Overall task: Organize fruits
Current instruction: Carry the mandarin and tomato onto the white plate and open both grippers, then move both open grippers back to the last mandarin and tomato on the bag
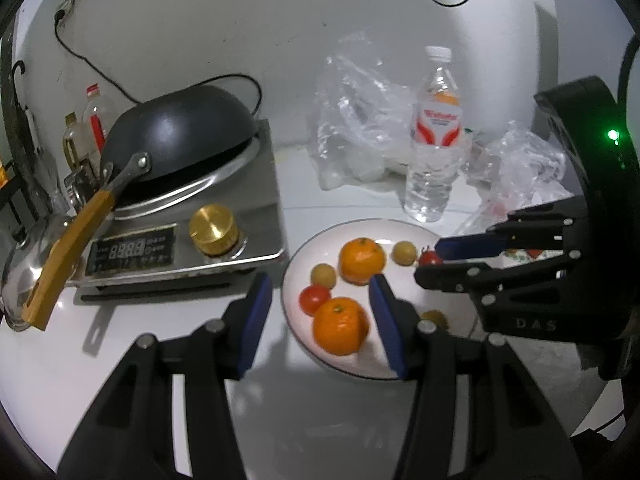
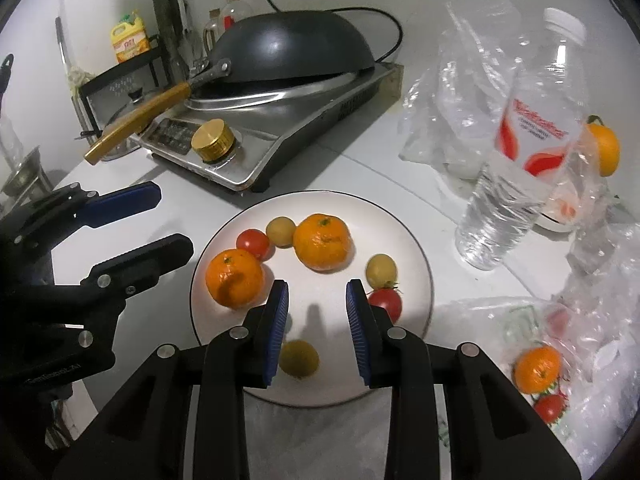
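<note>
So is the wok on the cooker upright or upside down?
Upside down. The wok lies dome up on the cooker, its rim down and its wooden handle sticking out past the edge.

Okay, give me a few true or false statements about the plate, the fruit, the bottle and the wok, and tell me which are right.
1. The plate holds two oranges. True.
2. The wok sits right side up. False: it lies upside down on the cooker.
3. The right gripper holds a tomato. False: its jaws are open with nothing between them, and a tomato lies beside it on the plate.
4. The bottle stands off the plate. True.
5. All fruit is on the plate. False: an orange and a tomato lie among the plastic bags.
</note>
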`<move>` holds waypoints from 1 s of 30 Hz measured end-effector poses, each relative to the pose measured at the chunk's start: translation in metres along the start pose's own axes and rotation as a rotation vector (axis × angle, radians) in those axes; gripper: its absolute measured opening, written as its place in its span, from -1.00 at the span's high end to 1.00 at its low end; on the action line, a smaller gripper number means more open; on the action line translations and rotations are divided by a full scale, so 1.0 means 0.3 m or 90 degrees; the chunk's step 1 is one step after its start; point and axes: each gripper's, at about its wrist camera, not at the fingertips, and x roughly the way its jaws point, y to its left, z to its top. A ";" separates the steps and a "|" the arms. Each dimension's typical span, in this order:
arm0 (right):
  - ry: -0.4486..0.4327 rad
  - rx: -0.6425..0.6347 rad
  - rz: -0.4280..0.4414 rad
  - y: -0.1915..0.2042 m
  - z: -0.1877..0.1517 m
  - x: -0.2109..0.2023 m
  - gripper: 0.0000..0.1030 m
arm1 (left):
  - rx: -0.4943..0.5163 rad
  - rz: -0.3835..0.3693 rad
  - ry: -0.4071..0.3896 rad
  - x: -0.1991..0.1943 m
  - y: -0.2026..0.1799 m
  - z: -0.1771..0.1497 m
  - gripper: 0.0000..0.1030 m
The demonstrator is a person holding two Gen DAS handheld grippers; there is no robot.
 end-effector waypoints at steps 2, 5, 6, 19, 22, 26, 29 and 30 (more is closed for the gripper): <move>-0.005 0.001 -0.008 -0.013 -0.012 -0.026 0.38 | 0.004 -0.004 -0.002 -0.010 -0.022 0.003 -0.01; -0.012 0.004 -0.020 -0.035 -0.037 -0.065 0.38 | 0.003 -0.015 -0.010 -0.035 -0.061 0.011 -0.01; -0.014 0.007 -0.022 -0.043 -0.048 -0.074 0.38 | 0.002 -0.023 -0.015 -0.047 -0.075 0.015 -0.01; -0.033 0.054 -0.058 -0.196 -0.178 -0.204 0.38 | 0.039 -0.054 -0.035 -0.097 -0.262 0.048 -0.01; -0.039 0.069 -0.063 -0.238 -0.211 -0.229 0.38 | 0.040 -0.064 -0.034 -0.087 -0.294 0.051 -0.01; -0.045 0.085 -0.067 -0.279 -0.243 -0.252 0.38 | 0.043 -0.069 -0.019 -0.065 -0.340 0.051 -0.01; -0.045 0.095 -0.071 -0.314 -0.271 -0.262 0.38 | 0.059 -0.070 -0.022 -0.063 -0.380 0.053 -0.01; -0.044 0.098 -0.074 -0.324 -0.278 -0.263 0.38 | 0.065 -0.071 -0.021 -0.064 -0.393 0.055 -0.02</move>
